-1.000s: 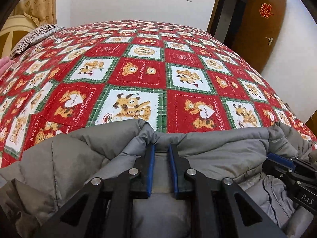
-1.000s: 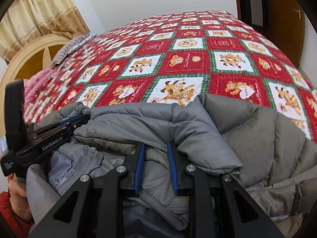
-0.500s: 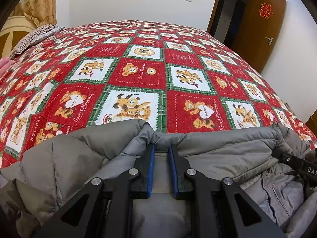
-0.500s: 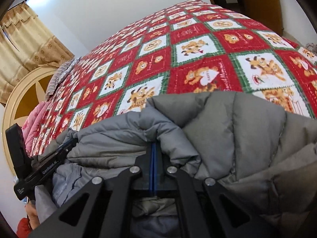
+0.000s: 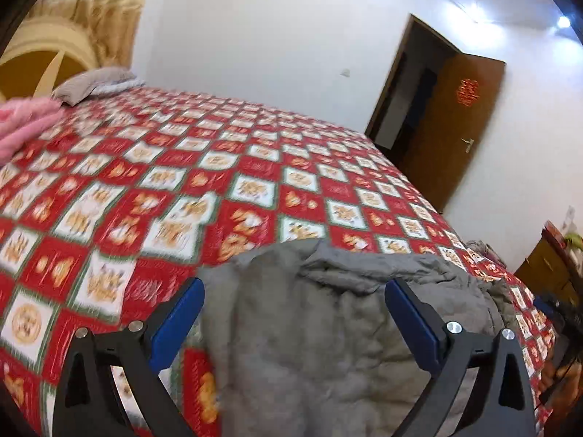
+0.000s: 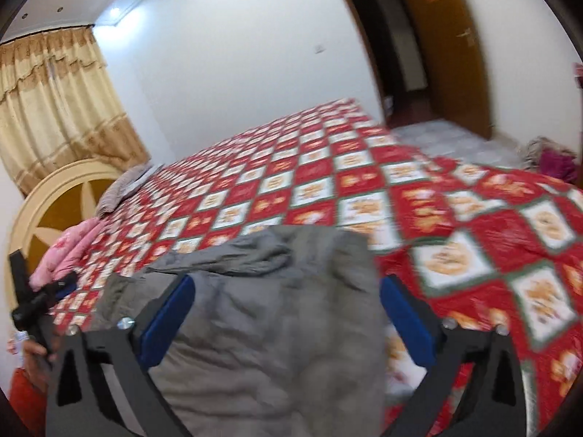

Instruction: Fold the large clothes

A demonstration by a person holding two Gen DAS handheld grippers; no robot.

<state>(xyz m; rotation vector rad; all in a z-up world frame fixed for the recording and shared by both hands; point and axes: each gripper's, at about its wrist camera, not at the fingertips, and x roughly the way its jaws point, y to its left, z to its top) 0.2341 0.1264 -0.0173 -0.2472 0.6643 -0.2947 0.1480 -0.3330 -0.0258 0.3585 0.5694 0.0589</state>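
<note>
A grey padded jacket (image 5: pixel 320 327) lies bunched on the near part of a bed with a red patchwork bear quilt (image 5: pixel 218 167). My left gripper (image 5: pixel 295 295) is wide open above the jacket and holds nothing. In the right wrist view the same jacket (image 6: pixel 277 313) lies below my right gripper (image 6: pixel 288 291), which is also wide open and empty. The left gripper body (image 6: pixel 32 302) shows at the left edge of the right wrist view. Both views are blurred by motion.
A pink garment (image 5: pixel 25 123) and a grey pillow (image 5: pixel 94 83) lie at the head of the bed by a round headboard (image 6: pixel 54 204). A wooden door (image 5: pixel 452 123) stands open at the right. More clothes (image 6: pixel 550 156) lie on the floor.
Both grippers were closed on jacket folds; both have opened wide, let the jacket go and lifted back from it. The jacket now rests on the quilt.
</note>
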